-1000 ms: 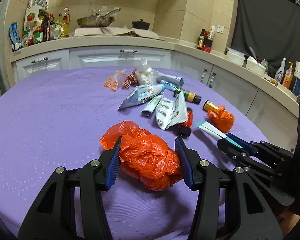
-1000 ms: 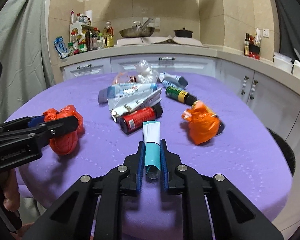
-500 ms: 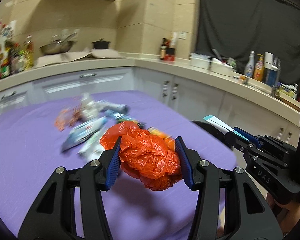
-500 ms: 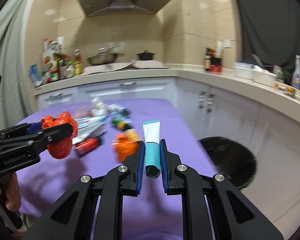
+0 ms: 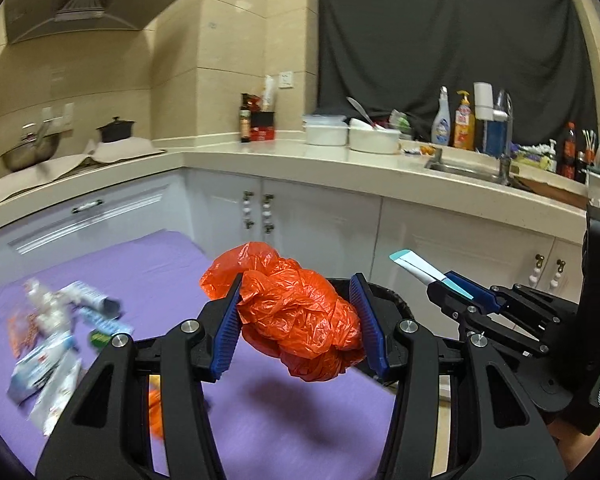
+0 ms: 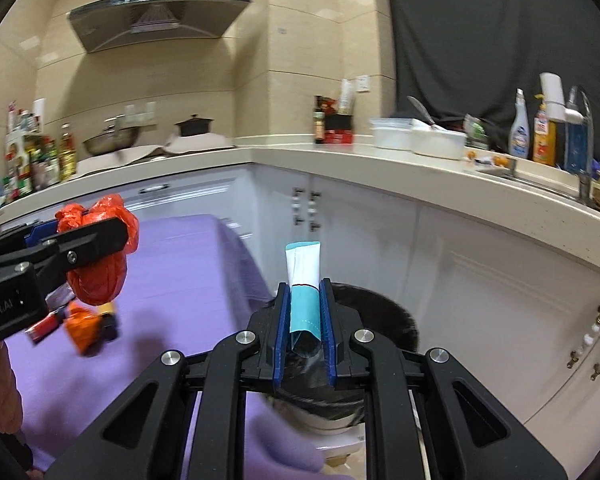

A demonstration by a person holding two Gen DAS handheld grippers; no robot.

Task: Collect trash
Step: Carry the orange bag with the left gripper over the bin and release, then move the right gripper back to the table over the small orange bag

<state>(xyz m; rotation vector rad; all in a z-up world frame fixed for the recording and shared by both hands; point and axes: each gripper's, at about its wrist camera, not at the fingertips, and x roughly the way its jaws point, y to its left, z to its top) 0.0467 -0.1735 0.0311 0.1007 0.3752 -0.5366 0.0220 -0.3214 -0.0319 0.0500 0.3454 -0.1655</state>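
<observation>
Now both grippers have swung off the purple-clothed table (image 5: 148, 276) toward the black-lined bin (image 6: 384, 308), the left gripper (image 5: 300, 320) clamping a crumpled orange plastic bag (image 5: 300, 320) and the right gripper (image 6: 305, 320) pinching a flattened white-and-teal tube (image 6: 303, 276), ready to drop.

Purple-clothed table (image 5: 148, 280) with blurred wrappers (image 5: 48, 364) and tubes (image 5: 100, 304) at left

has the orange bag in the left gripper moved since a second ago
Yes. The orange bag, clamped in the left gripper, was low over the purple table; it now hangs at the table's edge, just in front of the black bin.
</observation>
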